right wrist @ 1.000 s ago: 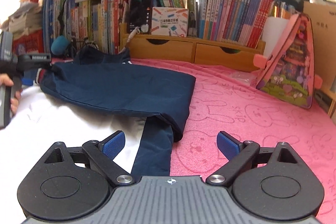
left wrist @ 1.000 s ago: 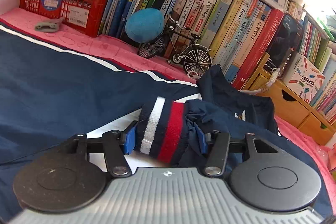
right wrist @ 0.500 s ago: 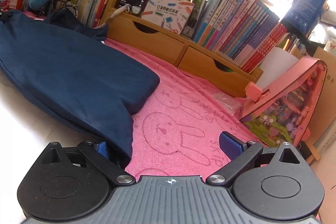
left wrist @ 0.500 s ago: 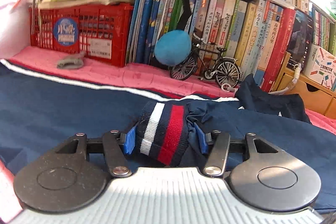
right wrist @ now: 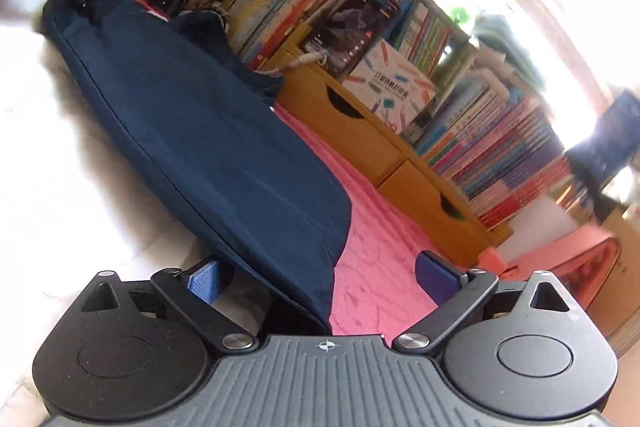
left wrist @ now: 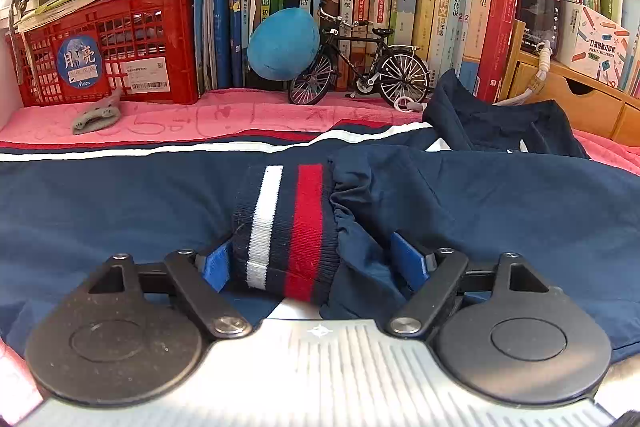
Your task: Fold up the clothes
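Note:
A navy jacket (left wrist: 120,211) with white and red stripes lies spread on the pink cloth. Its sleeve cuff (left wrist: 286,227), ribbed navy with a white and a red band, rests on the jacket body between the fingers of my left gripper (left wrist: 312,265). The blue pads stand a little off the cuff on both sides, so this gripper is open. In the right wrist view the folded navy sleeve (right wrist: 208,131) runs away to the upper left. Its near end lies between the wide-apart fingers of my open right gripper (right wrist: 320,277), closer to the left pad.
Books (left wrist: 400,7), a red crate (left wrist: 112,47), a blue plush ball (left wrist: 284,43) and a model bicycle (left wrist: 360,71) line the back. Wooden drawers (right wrist: 360,131) stand at the right. A pink case (right wrist: 568,259) lies on the pink cloth (right wrist: 384,267). The jacket's white lining (right wrist: 48,147) spreads at left.
My left gripper carried the cuff across onto the jacket body and its fingers have spread apart. My right gripper moved in low to the sleeve's folded end and tilted.

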`<state>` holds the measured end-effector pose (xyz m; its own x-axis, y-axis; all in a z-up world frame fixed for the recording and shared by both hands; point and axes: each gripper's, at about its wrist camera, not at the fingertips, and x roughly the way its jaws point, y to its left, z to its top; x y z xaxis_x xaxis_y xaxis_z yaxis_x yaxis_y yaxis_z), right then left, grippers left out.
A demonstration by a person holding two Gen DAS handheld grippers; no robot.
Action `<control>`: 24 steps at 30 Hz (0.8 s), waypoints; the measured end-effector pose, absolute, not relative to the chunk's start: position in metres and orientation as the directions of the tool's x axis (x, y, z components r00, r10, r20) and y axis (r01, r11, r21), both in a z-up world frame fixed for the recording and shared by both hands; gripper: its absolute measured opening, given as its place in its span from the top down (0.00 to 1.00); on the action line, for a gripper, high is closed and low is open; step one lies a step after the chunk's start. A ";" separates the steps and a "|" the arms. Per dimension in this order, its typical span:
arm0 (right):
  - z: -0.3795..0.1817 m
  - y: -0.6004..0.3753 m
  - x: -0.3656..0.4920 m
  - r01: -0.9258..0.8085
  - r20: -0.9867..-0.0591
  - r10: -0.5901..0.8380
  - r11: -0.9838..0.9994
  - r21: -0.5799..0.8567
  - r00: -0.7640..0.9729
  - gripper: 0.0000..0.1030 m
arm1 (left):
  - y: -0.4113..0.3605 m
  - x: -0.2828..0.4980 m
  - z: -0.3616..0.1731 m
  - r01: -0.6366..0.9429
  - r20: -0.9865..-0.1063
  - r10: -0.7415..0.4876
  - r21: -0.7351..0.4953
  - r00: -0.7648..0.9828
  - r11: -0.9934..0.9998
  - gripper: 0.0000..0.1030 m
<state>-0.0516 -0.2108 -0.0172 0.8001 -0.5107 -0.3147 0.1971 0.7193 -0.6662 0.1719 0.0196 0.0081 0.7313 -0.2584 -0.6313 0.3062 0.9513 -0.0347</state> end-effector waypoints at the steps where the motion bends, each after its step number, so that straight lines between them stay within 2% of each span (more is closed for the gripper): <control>1: -0.018 -0.225 -0.052 0.240 -0.316 -0.543 0.721 -0.650 0.778 0.23 | 0.020 0.172 0.008 0.321 -0.634 -0.270 -0.037 0.725 0.947 0.14; 2: -0.019 -0.243 -0.052 0.283 -0.329 -0.573 0.729 -0.623 0.750 0.23 | 0.020 0.173 0.007 0.340 -0.637 -0.289 -0.045 0.714 0.939 0.05; 4: -0.023 -0.277 -0.054 0.341 -0.379 -0.596 0.758 -0.556 0.708 0.15 | 0.016 0.174 0.007 0.369 -0.646 -0.303 -0.035 0.701 0.929 0.02; 6: -0.025 -0.298 -0.059 0.345 -0.443 -0.563 0.806 -0.481 0.698 0.12 | 0.011 0.173 0.006 0.374 -0.654 -0.286 -0.006 0.701 0.928 0.00; 11: -0.014 -0.262 -0.062 0.236 -0.422 -0.567 0.752 -0.615 0.707 0.12 | 0.011 0.174 0.005 0.377 -0.656 -0.291 -0.010 0.697 0.926 0.00; 13: 0.001 -0.246 -0.069 0.158 -0.438 -0.497 0.776 -0.611 0.749 0.10 | 0.011 0.174 0.005 0.378 -0.656 -0.293 -0.013 0.695 0.926 0.00; 14: 0.011 -0.238 -0.073 0.118 -0.451 -0.447 0.800 -0.589 0.773 0.05 | 0.011 0.174 0.005 0.379 -0.656 -0.294 -0.013 0.695 0.925 0.00; 17: 0.029 -0.218 -0.063 0.074 -0.491 -0.323 0.885 -0.460 0.809 0.00 | 0.011 0.174 0.005 0.379 -0.656 -0.294 -0.012 0.696 0.925 0.00; 22: 0.041 -0.195 -0.016 0.096 -0.532 -0.184 0.977 -0.188 0.827 0.00 | 0.011 0.174 0.005 0.376 -0.656 -0.287 -0.005 0.698 0.926 0.00; 24: 0.045 -0.186 0.002 0.102 -0.537 -0.126 0.992 -0.073 0.834 0.04 | 0.011 0.174 0.005 0.376 -0.656 -0.287 -0.006 0.698 0.927 0.00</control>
